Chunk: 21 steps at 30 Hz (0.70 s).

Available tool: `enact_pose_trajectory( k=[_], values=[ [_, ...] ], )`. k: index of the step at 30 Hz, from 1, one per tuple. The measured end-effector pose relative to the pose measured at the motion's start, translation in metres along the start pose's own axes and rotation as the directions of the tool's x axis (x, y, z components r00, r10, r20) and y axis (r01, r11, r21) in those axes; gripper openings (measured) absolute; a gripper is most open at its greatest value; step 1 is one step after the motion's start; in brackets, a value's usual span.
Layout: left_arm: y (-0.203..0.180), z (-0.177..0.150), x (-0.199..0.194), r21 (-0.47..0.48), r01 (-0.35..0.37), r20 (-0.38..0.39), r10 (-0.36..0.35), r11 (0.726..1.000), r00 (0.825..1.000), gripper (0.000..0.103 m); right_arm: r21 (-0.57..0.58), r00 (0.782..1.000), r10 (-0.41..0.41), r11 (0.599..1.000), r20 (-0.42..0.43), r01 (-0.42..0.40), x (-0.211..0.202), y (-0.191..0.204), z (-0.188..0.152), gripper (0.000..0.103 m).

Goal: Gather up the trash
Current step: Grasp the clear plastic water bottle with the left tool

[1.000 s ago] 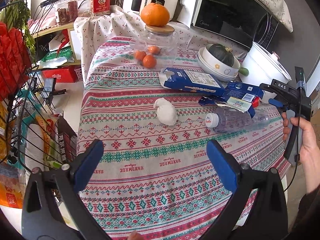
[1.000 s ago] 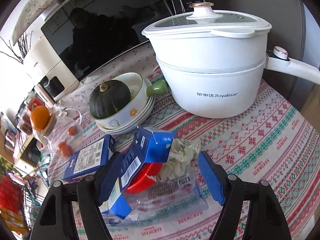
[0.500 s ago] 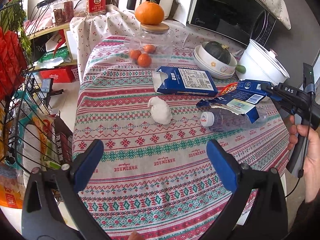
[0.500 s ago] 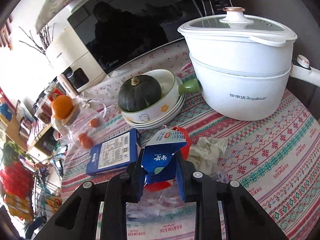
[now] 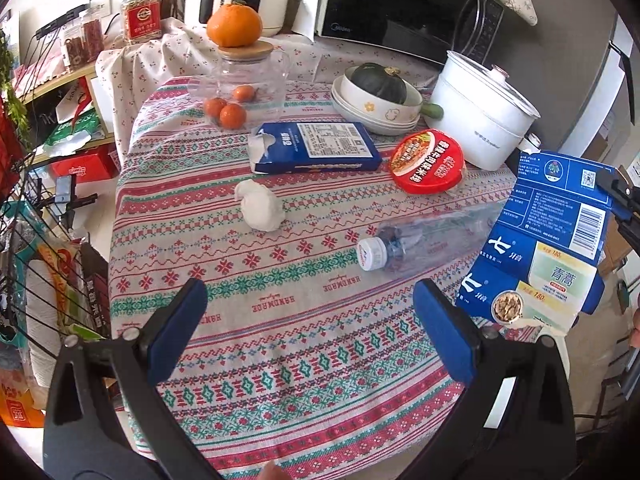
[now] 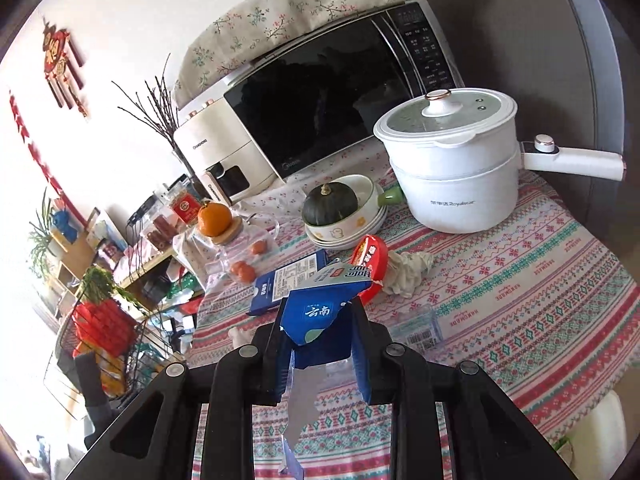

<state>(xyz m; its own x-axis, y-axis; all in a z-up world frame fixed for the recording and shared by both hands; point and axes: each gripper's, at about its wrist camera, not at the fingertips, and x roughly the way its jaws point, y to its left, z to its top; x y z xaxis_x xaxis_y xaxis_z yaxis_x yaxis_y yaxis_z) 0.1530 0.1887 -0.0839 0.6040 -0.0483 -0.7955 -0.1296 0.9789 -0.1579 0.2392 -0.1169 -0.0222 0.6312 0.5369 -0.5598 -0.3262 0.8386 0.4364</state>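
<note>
Right gripper [image 6: 320,344]: jaws narrow, clamped on the blue carton [image 6: 316,312], which is lifted clear of the table [image 5: 280,320] at centre frame. Left gripper [image 5: 308,328]: jaws wide, empty, lower frame. Bottle [image 5: 424,236], red lid [image 5: 428,162] and tissue [image 5: 260,206] lie on the table.

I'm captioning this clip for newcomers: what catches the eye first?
The flattened blue carton, clamped in the right gripper, hangs at the table's right edge. Behind it a round red lid lies before the white electric pot, and a clear plastic bottle lies mid-table.
</note>
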Motion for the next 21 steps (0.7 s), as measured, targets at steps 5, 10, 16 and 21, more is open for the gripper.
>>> enact_pose_trajectory(
  k=[5, 10, 16, 21],
  values=[
    [-0.037, 0.0, 0.015, 0.177, 0.056, -0.01, -0.055, 0.983, 0.998, 0.102, 0.094, 0.999, -0.04, 0.995, -0.021, 0.042, -0.028, -0.038, -0.021, 0.027],
    [-0.083, 0.005, 0.034, 0.357, 0.069, -0.067, -0.048, 0.932, 0.997, 0.102, 0.134, 0.99, -0.119, 0.983, -0.073, 0.128, -0.04, -0.072, -0.034, 0.027],
    [-0.133, 0.026, 0.078, 0.551, 0.099, -0.174, -0.001, 0.828, 0.985, 0.102, 0.148, 0.984, -0.146, 0.976, -0.106, 0.161, -0.049, -0.103, -0.034, 0.027],
    [-0.17, 0.039, 0.119, 0.668, 0.131, -0.246, 0.051, 0.733, 0.968, 0.099, 0.173, 0.984, -0.153, 0.971, -0.094, 0.167, -0.061, -0.121, -0.032, 0.027]
  ],
)
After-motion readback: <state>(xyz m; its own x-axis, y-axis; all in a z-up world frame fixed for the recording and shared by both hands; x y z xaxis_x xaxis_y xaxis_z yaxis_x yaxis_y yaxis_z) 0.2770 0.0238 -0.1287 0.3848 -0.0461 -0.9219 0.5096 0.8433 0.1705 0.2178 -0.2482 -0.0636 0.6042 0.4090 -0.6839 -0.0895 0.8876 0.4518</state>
